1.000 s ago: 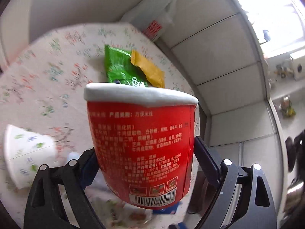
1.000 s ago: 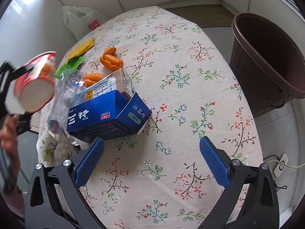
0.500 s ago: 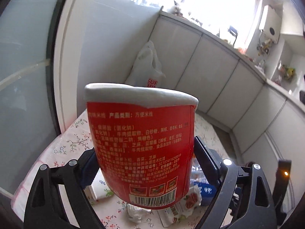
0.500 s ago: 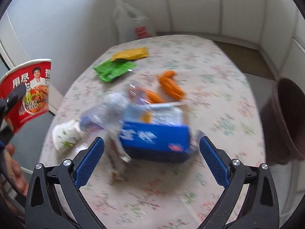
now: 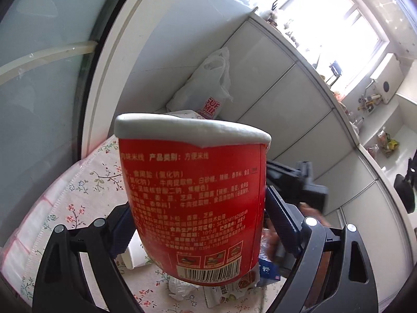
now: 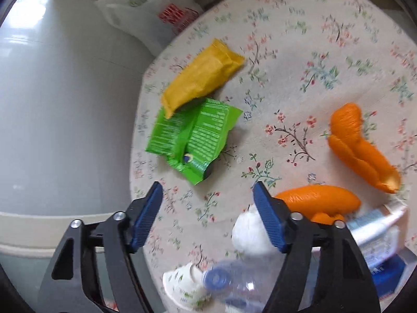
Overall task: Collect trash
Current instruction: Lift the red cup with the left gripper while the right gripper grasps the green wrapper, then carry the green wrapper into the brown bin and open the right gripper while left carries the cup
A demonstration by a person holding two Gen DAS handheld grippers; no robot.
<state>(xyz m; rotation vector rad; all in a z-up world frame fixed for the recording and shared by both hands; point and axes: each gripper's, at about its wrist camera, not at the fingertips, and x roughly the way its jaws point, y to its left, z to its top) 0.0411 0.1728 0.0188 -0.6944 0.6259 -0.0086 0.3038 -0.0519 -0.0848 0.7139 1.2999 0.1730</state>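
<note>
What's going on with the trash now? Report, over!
Left gripper shut on red noodle cup. Right gripper empty, jaws just been closing, above floral tablecloth near green wrapper. Nothing in the way.

Red noodle cup (image 5: 192,203): Chinese txt incl. "产品类别: 方便米线" + barcode; white plastic bag (image 5: 206,88): red "SUP…", rest unreadable.

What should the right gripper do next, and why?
Probably ease forward and down onto the green wrapper. The right gripper, jaws just narrowed with nothing between them, points at it; the left gripper already holds the red cup.
</note>
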